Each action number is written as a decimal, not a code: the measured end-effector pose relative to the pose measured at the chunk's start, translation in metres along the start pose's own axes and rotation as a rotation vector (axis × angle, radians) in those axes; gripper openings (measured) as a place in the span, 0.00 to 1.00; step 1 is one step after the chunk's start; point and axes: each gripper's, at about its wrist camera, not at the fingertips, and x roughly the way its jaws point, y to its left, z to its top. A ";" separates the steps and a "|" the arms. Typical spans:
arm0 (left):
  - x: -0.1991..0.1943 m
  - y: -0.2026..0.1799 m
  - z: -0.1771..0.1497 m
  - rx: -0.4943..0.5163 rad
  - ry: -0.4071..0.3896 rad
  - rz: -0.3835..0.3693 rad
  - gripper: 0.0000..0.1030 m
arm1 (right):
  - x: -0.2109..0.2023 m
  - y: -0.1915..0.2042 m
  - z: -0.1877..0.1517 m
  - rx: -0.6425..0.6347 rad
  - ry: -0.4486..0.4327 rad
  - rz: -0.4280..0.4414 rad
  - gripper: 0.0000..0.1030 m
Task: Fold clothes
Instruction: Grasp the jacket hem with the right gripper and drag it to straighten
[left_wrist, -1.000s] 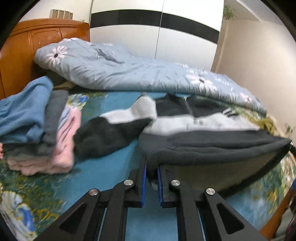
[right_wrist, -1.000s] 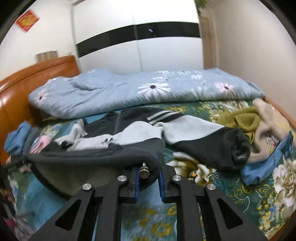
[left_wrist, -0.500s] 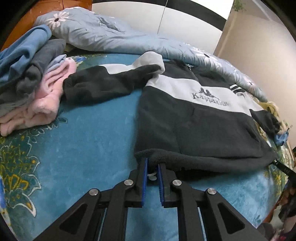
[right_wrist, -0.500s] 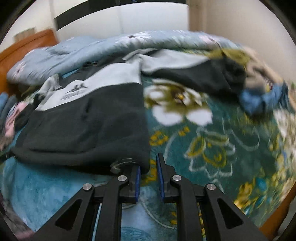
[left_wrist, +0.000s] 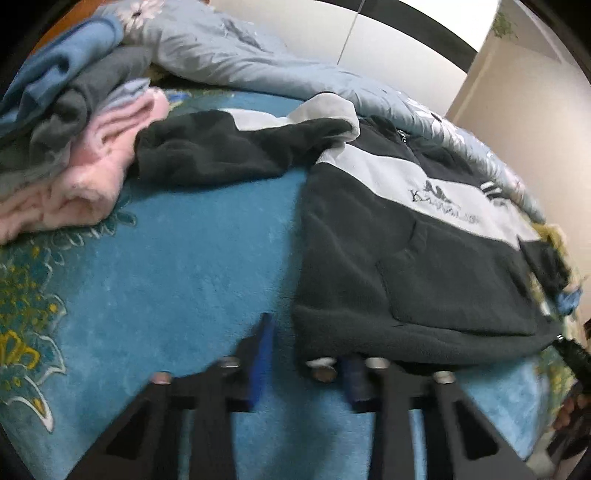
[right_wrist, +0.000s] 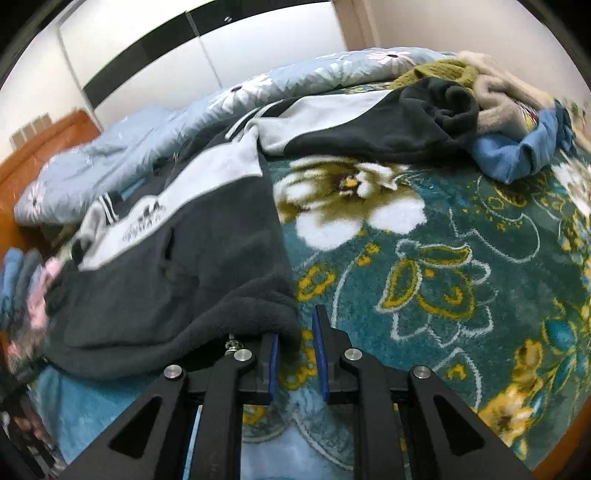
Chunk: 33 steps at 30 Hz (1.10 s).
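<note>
Fleece pullover flat on blanket, hem toward cameras, collar away

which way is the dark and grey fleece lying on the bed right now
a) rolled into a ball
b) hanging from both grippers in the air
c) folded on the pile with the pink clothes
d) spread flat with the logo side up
d: the fleece lies spread on the blanket, its chest logo facing up, both sleeves stretched out to the sides.
</note>
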 end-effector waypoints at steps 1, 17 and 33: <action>-0.005 0.000 0.002 -0.012 -0.006 -0.010 0.17 | -0.002 0.000 0.002 0.012 -0.010 0.006 0.09; -0.041 0.005 -0.049 0.066 0.029 -0.037 0.15 | -0.050 -0.004 -0.016 0.010 -0.074 -0.006 0.05; -0.085 0.027 -0.032 0.104 -0.123 -0.087 0.56 | -0.058 0.031 -0.033 -0.186 -0.063 -0.149 0.07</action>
